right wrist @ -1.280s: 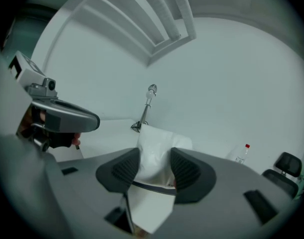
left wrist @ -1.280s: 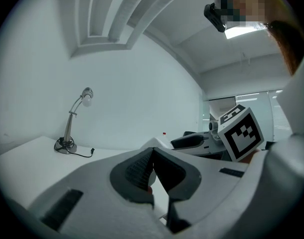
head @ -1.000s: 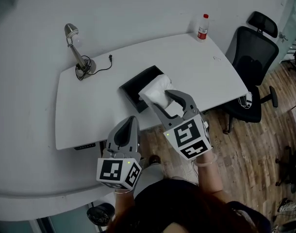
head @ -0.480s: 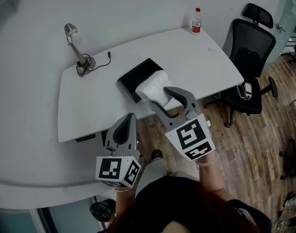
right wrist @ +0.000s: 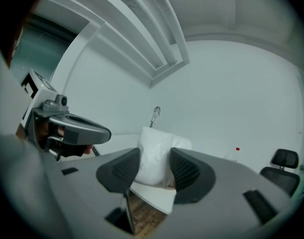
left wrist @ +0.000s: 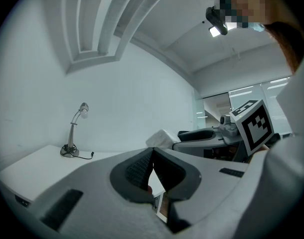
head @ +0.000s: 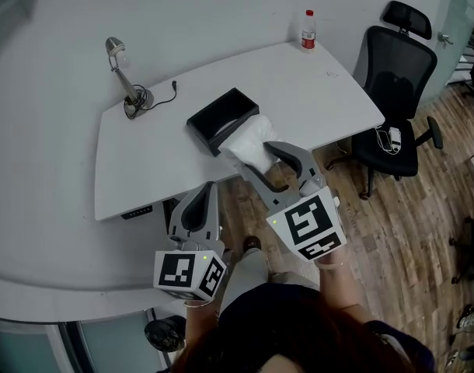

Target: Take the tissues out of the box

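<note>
On the desk (head: 167, 162), the black box (head: 221, 113) lay open, its inside too dark to read. The tissues (head: 249, 134) were a puffy white wad just beside the box, clenched between the right gripper's (head: 255, 155) jaws; whether they touched the box was unclear. The left gripper (head: 207, 189), nearer the person than the box, was clenched on nothing.

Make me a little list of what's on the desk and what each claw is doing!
surface: white desk
on it: black box, lamp, bottle
tissues: white bundle, out beside the box
right claw: shut on the tissues
left claw: shut, nothing in it
nearby: black chair
</note>
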Tool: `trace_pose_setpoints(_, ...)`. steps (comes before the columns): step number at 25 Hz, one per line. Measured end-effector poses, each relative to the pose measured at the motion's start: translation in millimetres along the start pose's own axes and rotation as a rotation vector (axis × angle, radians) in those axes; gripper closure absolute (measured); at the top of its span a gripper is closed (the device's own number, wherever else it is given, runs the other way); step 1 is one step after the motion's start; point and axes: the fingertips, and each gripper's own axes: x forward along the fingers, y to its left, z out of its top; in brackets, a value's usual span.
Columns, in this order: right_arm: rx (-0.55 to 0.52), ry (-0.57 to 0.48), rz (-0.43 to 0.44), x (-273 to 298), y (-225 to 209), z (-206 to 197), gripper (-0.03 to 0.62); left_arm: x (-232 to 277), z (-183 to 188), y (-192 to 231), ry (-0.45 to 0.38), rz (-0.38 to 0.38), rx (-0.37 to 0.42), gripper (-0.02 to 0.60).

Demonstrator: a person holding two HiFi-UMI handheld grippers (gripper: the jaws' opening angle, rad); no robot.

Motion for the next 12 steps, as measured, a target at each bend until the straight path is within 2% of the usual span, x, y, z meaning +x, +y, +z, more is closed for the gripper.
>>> trace_pose_setpoints(12, -0.008, -0.052, -0.024, -39.3, 14.2, 14.2, 0.391, -26.0, 2.1, -16.0, -0.011, 0.002, 0.012, 0.56)
